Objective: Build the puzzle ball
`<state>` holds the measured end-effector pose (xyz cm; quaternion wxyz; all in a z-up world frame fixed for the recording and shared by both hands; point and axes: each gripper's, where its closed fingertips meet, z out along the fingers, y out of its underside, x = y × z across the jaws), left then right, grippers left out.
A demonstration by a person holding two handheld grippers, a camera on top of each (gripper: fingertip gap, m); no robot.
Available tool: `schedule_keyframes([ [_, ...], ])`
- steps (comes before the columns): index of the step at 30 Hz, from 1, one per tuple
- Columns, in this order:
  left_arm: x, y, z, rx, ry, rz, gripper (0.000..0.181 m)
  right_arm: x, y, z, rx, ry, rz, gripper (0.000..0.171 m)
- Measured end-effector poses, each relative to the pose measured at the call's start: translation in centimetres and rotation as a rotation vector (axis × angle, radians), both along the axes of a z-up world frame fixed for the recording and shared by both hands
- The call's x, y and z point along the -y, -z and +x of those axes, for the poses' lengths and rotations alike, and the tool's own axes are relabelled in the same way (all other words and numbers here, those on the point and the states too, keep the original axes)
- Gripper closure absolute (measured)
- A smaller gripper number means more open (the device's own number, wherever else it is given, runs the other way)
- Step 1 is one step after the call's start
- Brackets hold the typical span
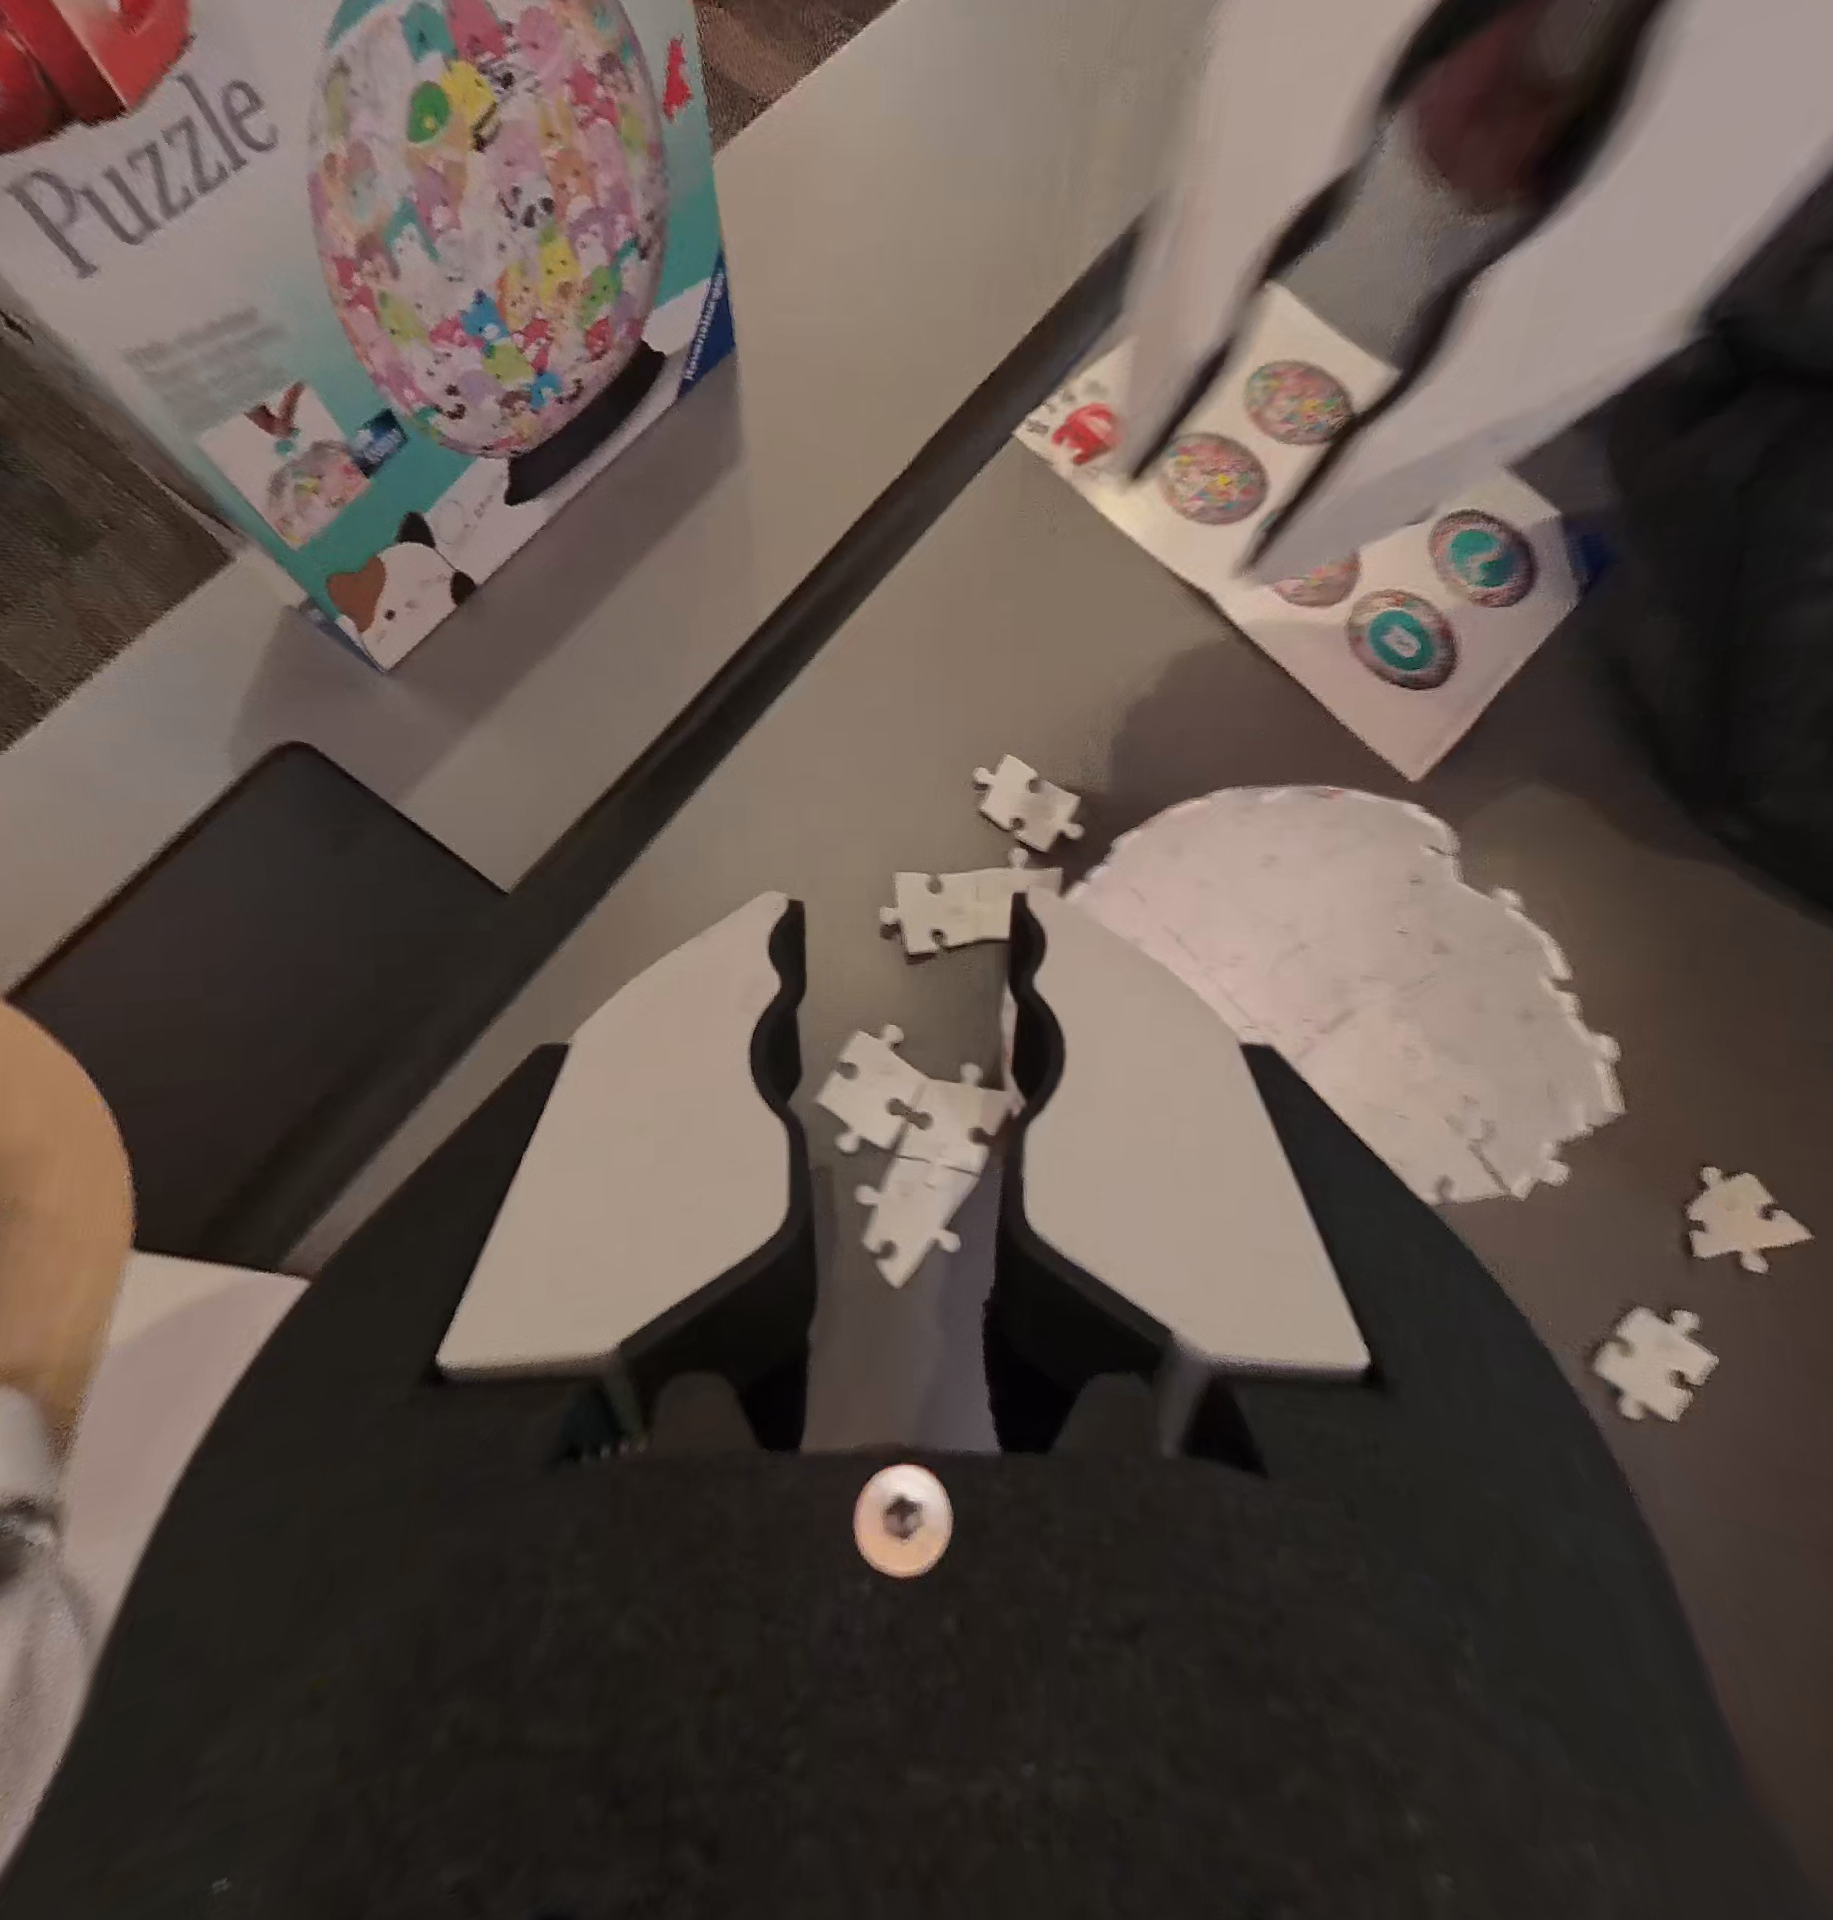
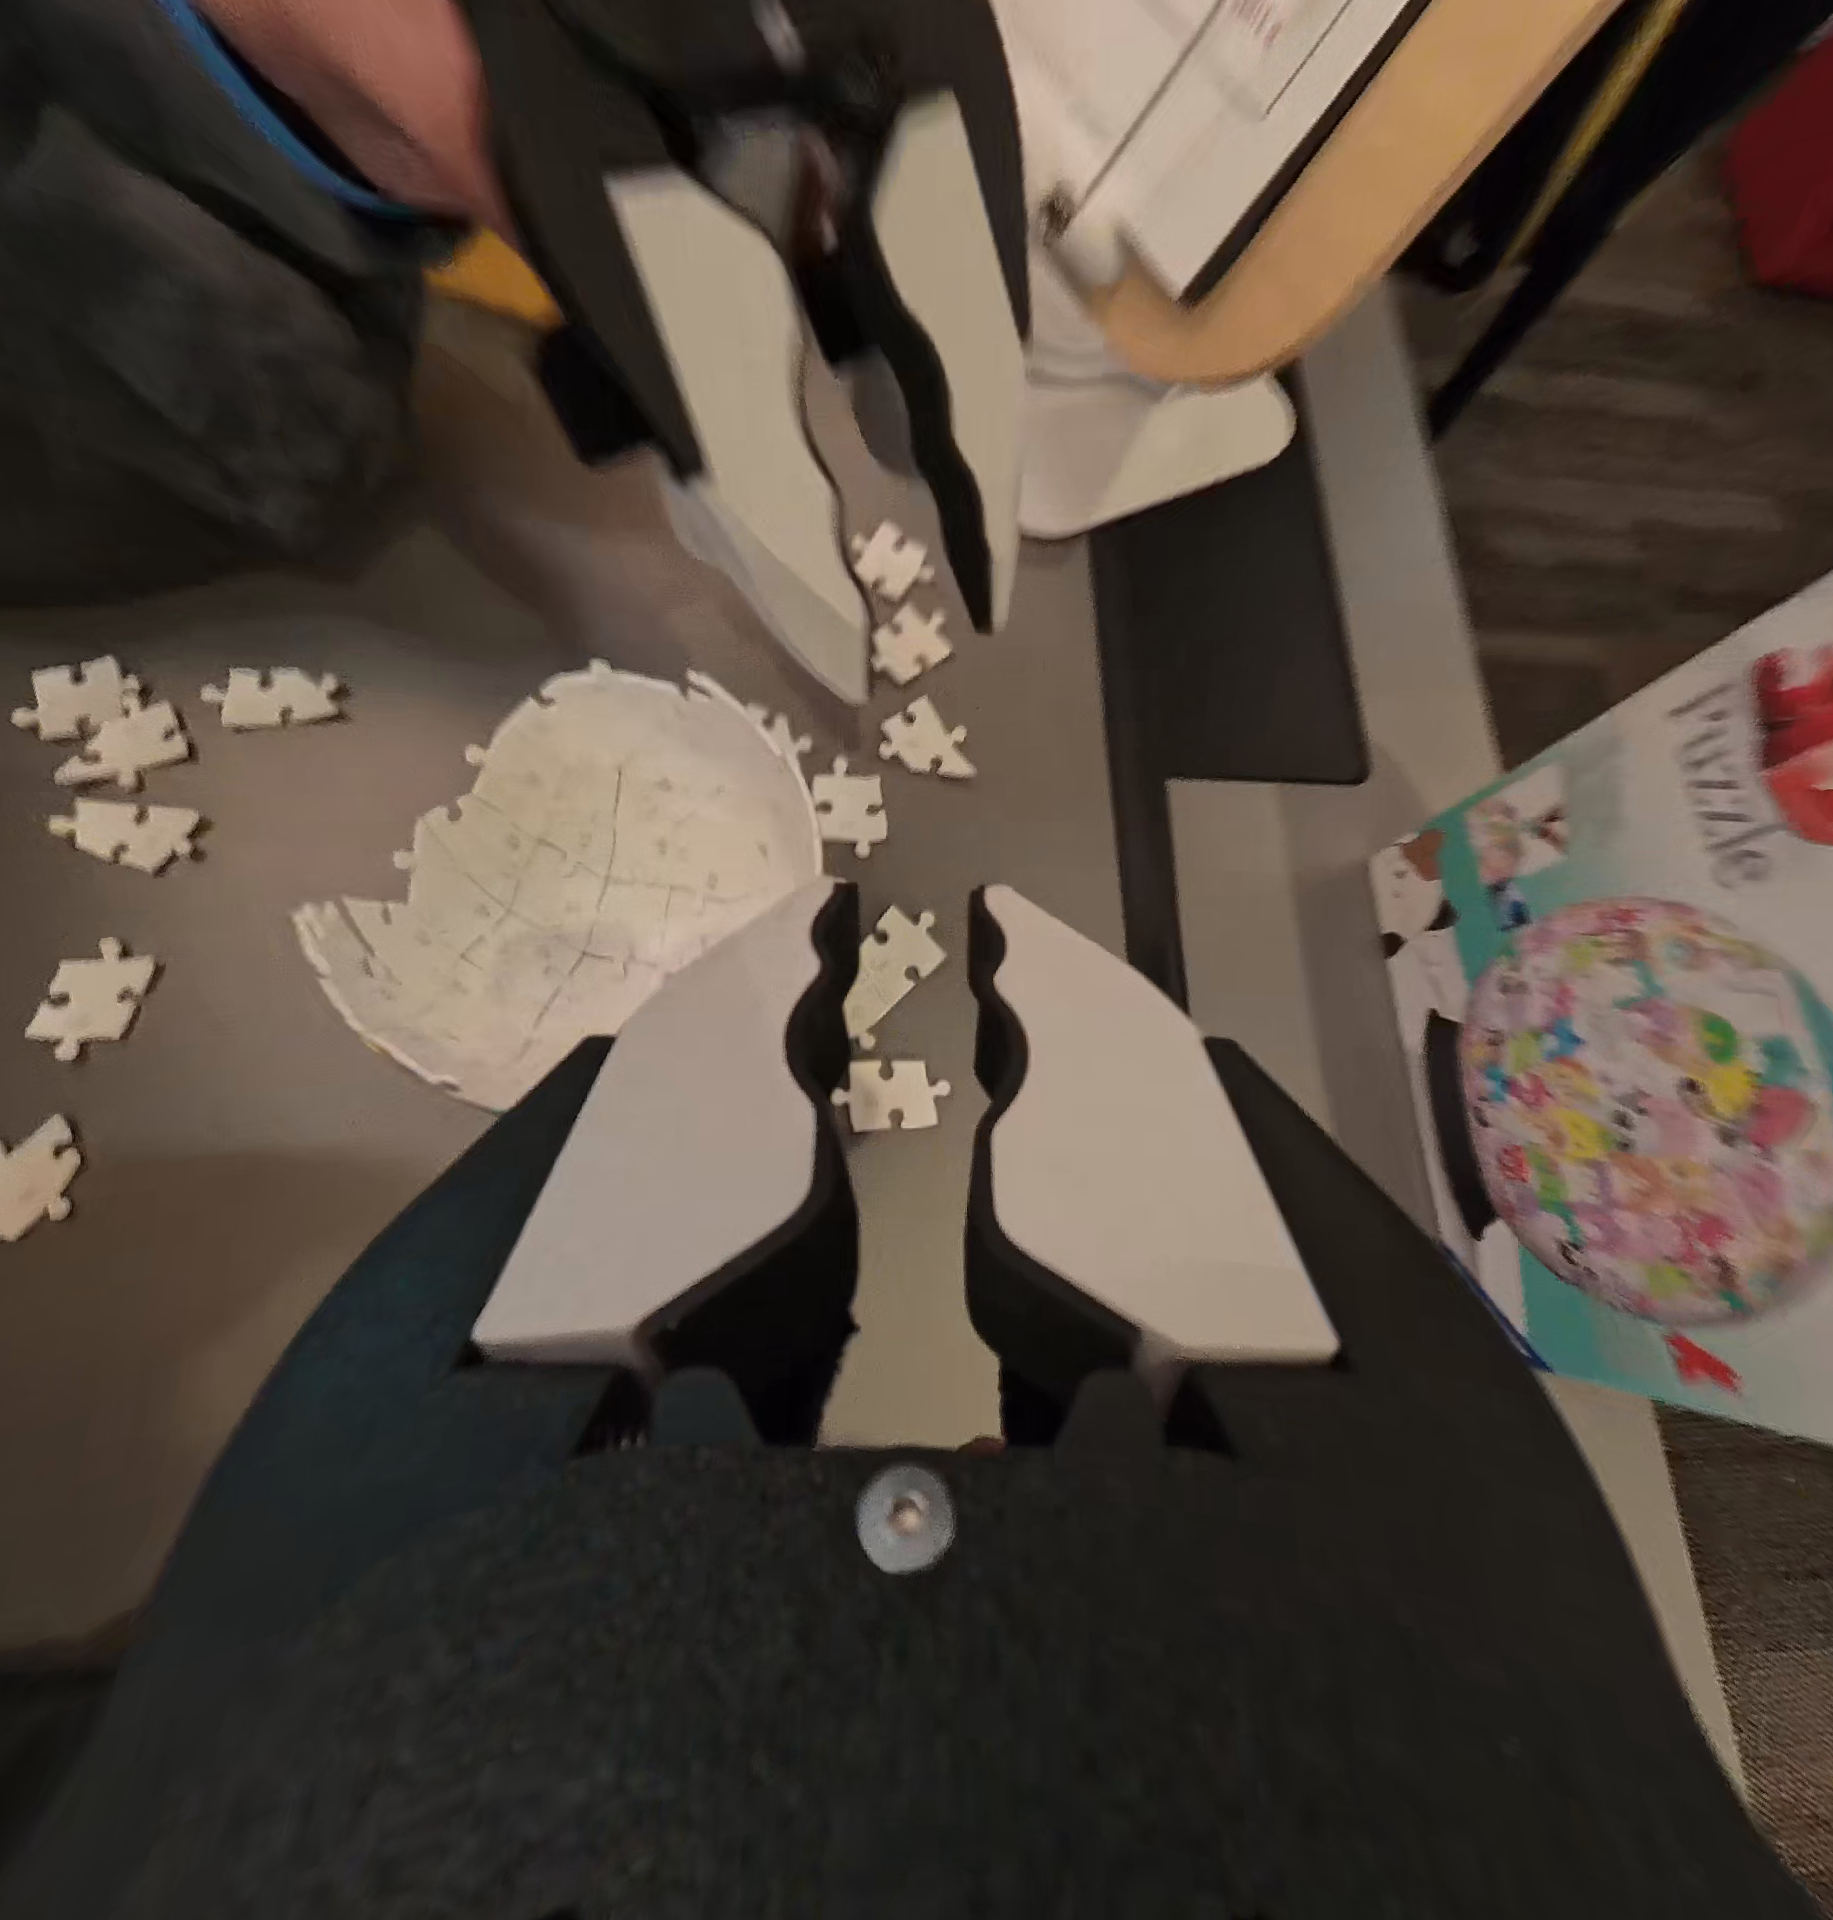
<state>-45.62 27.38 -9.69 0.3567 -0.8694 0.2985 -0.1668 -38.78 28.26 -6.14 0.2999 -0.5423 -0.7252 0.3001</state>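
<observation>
From the left wrist, the left gripper (image 1: 907, 914) hangs released over loose pieces (image 1: 917, 1127); the half-built shell (image 1: 1338, 987) lies right. From the right wrist, the right gripper (image 2: 912, 899) is released and empty, the shell (image 2: 590, 883) left, many pieces (image 2: 112, 743) unplaced: well short of done.

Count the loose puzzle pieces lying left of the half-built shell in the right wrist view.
6: two overlapping pieces farthest back, one beside them, one below, one nearer, one nearest. The overlap may hide another.
</observation>
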Motion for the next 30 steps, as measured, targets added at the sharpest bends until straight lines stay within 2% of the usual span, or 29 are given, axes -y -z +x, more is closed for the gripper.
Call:
schedule_keyframes([
  [2,-1.5,0.8,-0.4,0.001,0.031,-0.024,0.15,1.4,-2.1,0.9,-0.071,0.03,0.004,0.161],
  [4,-2.0,2.5,-0.3,0.014,0.093,-0.093,0.155,3.7,-2.6,1.5,-0.061,0.007,-0.036,0.165],
  [5,-2.2,3.5,-0.4,0.001,0.116,-0.124,0.158,4.4,-2.3,1.6,-0.034,0.01,-0.02,0.171],
  [9,-2.1,7.1,0.4,0.026,0.217,-0.22,0.165,7.0,1.8,0.9,0.169,-0.108,0.1,0.171],
  [13,-1.8,8.4,2.8,0.042,0.336,-0.2,0.181,7.2,5.0,-0.2,0.456,-0.116,0.13,0.171],
  [16,-2.0,9.6,3.3,-0.018,0.398,-0.168,0.181,6.2,6.0,-1.3,0.59,-0.08,0.174,0.171],
  [18,-1.7,9.9,3.8,0.021,0.424,-0.205,0.181,6.1,6.9,-1.7,0.674,-0.091,0.178,0.171],
  [26,-1.0,10.7,4.6,0.088,0.459,-0.287,0.181,5.4,10.9,-2.6,0.779,-0.169,0.319,0.171],
  [30,-0.8,11.1,4.7,0.085,0.464,-0.301,0.181,4.6,11.2,-2.7,0.784,-0.142,0.325,0.171],
])
